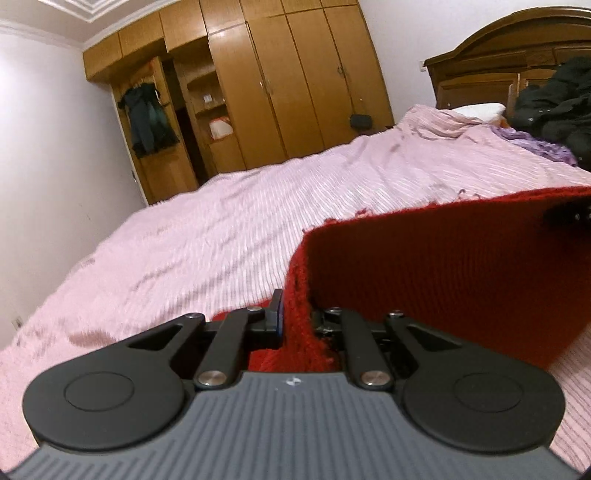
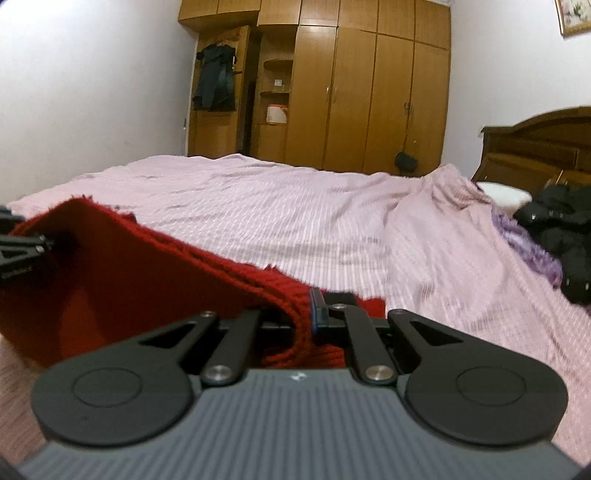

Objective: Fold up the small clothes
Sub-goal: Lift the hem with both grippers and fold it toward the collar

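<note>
- A red knitted garment (image 1: 436,273) is stretched between the two grippers and lifted off the bed, its cloth hanging as a raised sheet; in the right wrist view the same garment (image 2: 122,266) runs off to the left of that gripper
- The left gripper (image 1: 295,321) has its jaws closed on one ribbed edge of the garment; the right gripper (image 2: 306,314) is clamped on the opposite edge, cloth bunched between its fingers
- The other gripper's black linkage shows at the far end of the cloth in each view
- Beneath and ahead of both grippers lies a pink ribbed bedspread (image 1: 229,221), rumpled toward the far right
- Further right, a heap of dark clothing (image 2: 557,225) rests on a purple cloth (image 2: 532,251), beside a white pillow (image 2: 506,194); a dark wooden headboard (image 1: 506,62) stands behind
- Straight ahead beyond the bed, a tall wooden wardrobe (image 2: 354,92) fills the wall, with open shelves and a dark garment (image 2: 216,77) hanging at its left
- Walls are pale; a framed picture (image 2: 576,14) sits upper right
- Faint lettering on the left gripper's body, seen from the right wrist, is too blurred to read
</note>
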`<state>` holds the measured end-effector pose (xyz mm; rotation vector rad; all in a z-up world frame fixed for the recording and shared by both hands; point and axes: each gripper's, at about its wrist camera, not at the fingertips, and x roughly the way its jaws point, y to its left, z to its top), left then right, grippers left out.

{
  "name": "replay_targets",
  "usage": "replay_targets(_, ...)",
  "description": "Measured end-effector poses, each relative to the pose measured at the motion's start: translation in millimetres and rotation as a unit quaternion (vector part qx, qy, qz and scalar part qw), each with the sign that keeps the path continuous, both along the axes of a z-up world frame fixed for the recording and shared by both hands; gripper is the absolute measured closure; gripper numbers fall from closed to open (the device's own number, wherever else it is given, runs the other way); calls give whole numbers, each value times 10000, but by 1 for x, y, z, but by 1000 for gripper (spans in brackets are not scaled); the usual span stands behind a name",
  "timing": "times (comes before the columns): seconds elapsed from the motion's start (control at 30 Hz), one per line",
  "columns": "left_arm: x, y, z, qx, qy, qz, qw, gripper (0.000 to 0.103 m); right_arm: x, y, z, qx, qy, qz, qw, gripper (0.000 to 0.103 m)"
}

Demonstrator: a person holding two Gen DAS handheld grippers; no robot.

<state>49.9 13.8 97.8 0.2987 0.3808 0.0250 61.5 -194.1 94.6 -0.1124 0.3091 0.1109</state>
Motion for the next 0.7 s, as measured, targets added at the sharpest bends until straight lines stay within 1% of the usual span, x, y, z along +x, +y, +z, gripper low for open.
replay_targets(0.23,59,-6,13,201,-219,140,9995,92,46,16,4,-232,-45,-195,9995,93)
replay_targets(0.37,94,-6,11,312,-167,238,9991,92,69,31,-5,-457,58,-255,9986,93)
replay_targets(0.43,111,-6,4,358,-50,240,9991,92,82,37,-14,-589,177,-335,9975,93)
replay_targets(0.5,123,-3,-5,343,143,236,9990,92,94,39,-26,-646,402,-439,9961,93)
replay_targets(0.63,138,11,-24,87,581,328,9977,90,122,33,-54,-474,1175,-487,9907,91)
replay_targets(0.7,141,18,-31,-2,762,358,9965,90,125,31,-61,-435,1201,-466,9907,90)
